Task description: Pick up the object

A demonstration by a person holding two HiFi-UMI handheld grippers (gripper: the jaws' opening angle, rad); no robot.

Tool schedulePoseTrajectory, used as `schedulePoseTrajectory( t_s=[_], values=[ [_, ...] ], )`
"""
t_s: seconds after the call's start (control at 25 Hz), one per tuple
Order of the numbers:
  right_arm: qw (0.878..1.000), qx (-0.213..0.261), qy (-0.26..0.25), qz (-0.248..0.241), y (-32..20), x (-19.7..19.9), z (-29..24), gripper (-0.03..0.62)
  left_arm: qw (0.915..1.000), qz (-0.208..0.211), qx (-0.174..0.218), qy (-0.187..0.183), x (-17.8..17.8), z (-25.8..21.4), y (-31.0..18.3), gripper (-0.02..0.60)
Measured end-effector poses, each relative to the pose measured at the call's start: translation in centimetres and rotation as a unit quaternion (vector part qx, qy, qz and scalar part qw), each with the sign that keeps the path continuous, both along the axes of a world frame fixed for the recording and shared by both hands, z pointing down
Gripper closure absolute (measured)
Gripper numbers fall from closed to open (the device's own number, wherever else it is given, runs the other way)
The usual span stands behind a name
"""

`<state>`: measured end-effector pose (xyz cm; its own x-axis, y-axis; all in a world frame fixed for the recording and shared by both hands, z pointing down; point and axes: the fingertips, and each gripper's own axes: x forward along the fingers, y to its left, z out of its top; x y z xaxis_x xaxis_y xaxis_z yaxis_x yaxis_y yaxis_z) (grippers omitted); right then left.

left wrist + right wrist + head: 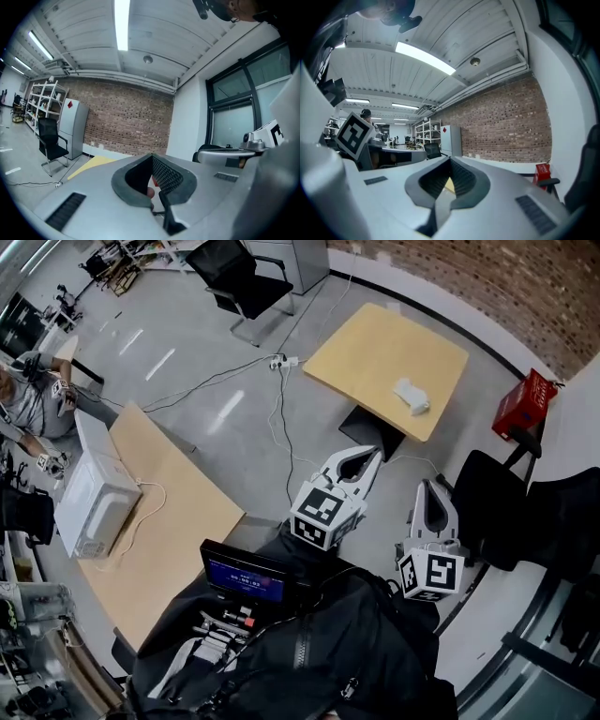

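Note:
The object, a small white thing (411, 396), lies on a square tan table (375, 352) across the floor from me. Both grippers hang close to my body over the grey floor, well short of that table. My left gripper (368, 457) points toward the table with its jaws closed tip to tip and nothing between them. My right gripper (432, 487) is beside it, also shut and empty. In the left gripper view the left gripper (152, 158) aims at the brick wall, with the tan table (91, 165) low at the left. In the right gripper view, the right gripper (450, 161) shows its tips meeting.
A long wooden desk (183, 521) at my left carries a white microwave (94, 502). Cables and a power strip (281, 362) cross the floor. A black chair (239, 277) stands at the back, another (492, 507) at my right, near a red crate (523, 404). A person (28, 399) sits far left.

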<state>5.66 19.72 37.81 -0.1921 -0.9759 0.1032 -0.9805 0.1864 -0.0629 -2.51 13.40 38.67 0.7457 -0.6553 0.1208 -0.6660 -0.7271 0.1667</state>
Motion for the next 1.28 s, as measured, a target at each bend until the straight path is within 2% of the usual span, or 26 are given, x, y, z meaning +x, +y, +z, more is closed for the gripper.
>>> schedulePoseTrajectory(
  t_s=[0.36,0.64,0.92,1.28],
  values=[
    [1.0,-0.028,-0.008,0.003,-8.0,-0.3,1.1,0.592,0.9992,0.032,-0.022,0.002,0.7,1.3,-7.5,0.581],
    [0.999,-0.037,0.01,0.002,-12.7,-1.5,1.5,0.592,0.9985,0.048,-0.028,0.0,0.4,1.9,-12.0,0.581],
    [0.999,-0.044,0.018,0.007,-14.9,-2.4,1.9,0.592,0.9972,0.056,-0.049,0.004,0.5,3.3,-14.4,0.581],
    [0.997,-0.06,0.023,0.031,-15.6,-0.9,2.7,0.591,0.9959,0.057,-0.069,0.011,0.8,4.3,-15.2,0.581]
  ],
)
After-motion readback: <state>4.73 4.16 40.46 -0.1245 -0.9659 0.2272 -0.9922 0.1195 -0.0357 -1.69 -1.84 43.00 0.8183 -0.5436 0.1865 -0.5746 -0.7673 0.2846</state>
